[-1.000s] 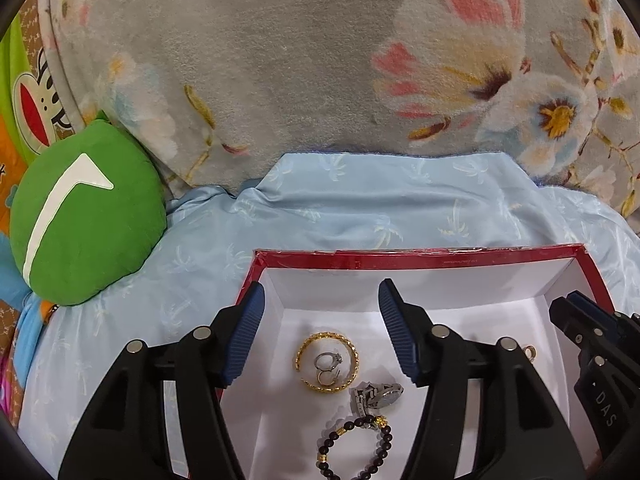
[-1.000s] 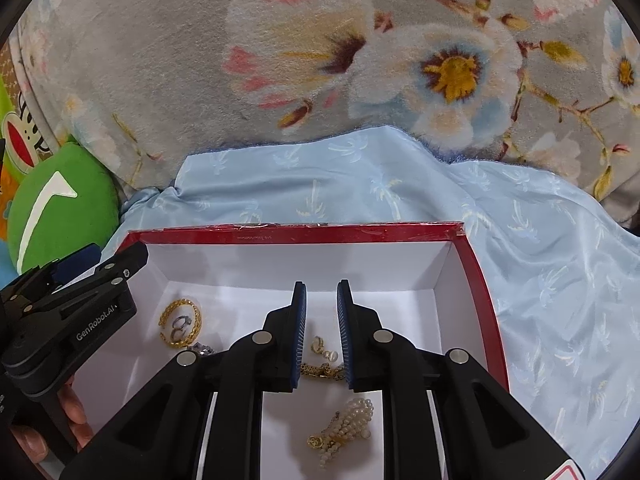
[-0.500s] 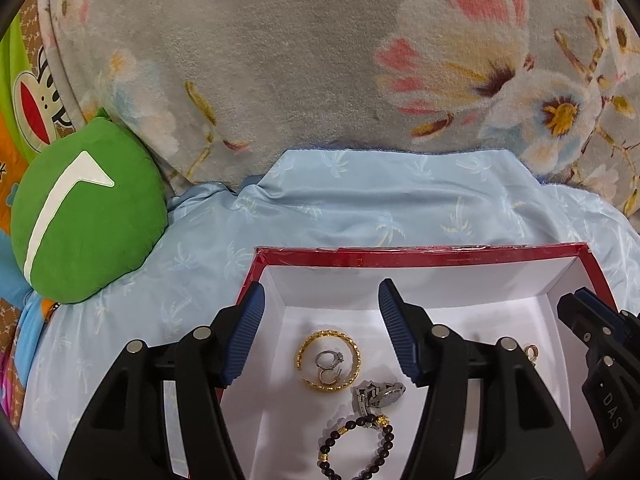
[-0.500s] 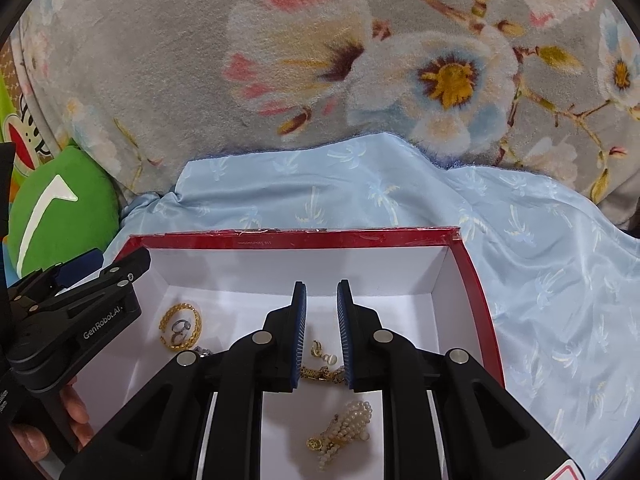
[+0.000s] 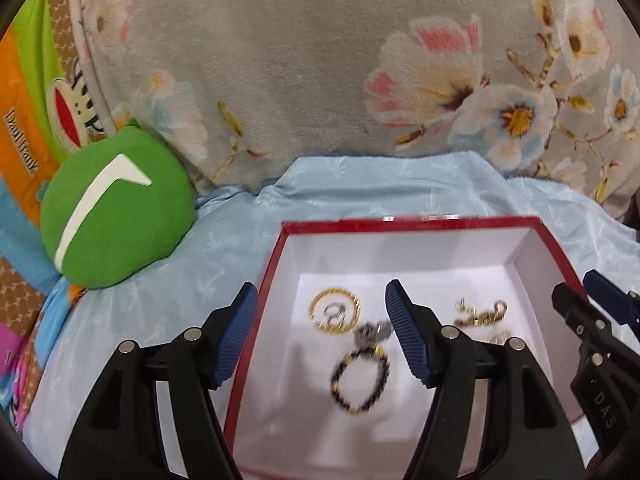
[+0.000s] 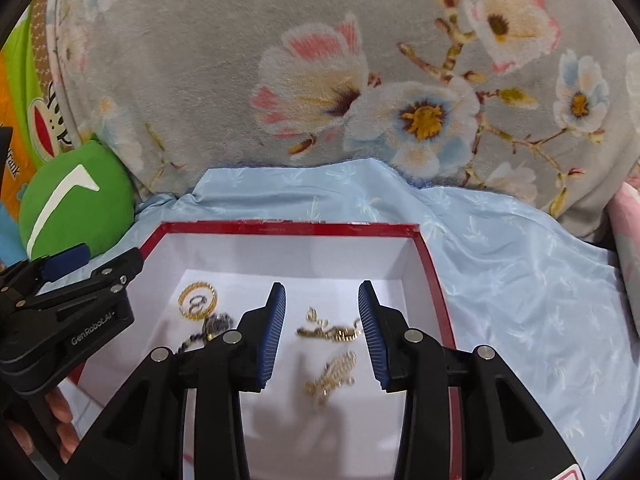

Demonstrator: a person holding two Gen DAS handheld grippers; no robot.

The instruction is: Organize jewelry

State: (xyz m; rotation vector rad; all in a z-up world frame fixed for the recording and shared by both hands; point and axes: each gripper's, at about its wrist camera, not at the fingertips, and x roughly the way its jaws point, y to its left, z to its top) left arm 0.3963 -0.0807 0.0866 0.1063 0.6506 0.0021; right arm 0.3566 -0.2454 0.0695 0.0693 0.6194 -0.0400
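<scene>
Box (image 6: 430,264) – glossy red card; cloth (image 6: 520,264) – satiny blue; blanket (image 5: 300,60) – plush.

Even, soft indoor light with faint shadows under each tool, motion blur on the jewelry (image 5: 359,372), fisheye bending and dark corners.

A box (image 5: 404,225) sits on a cloth (image 5: 360,188) spread before a blanket (image 5: 280,60), with a round cushion (image 5: 116,208) off the cloth's left edge. Inside the box, a bangle (image 5: 335,311) ringing two small rings (image 5: 335,310) lies toward the left wall, a beaded bracelet (image 5: 360,380) nearer the front, a chain (image 6: 332,332) toward the right wall.
</scene>
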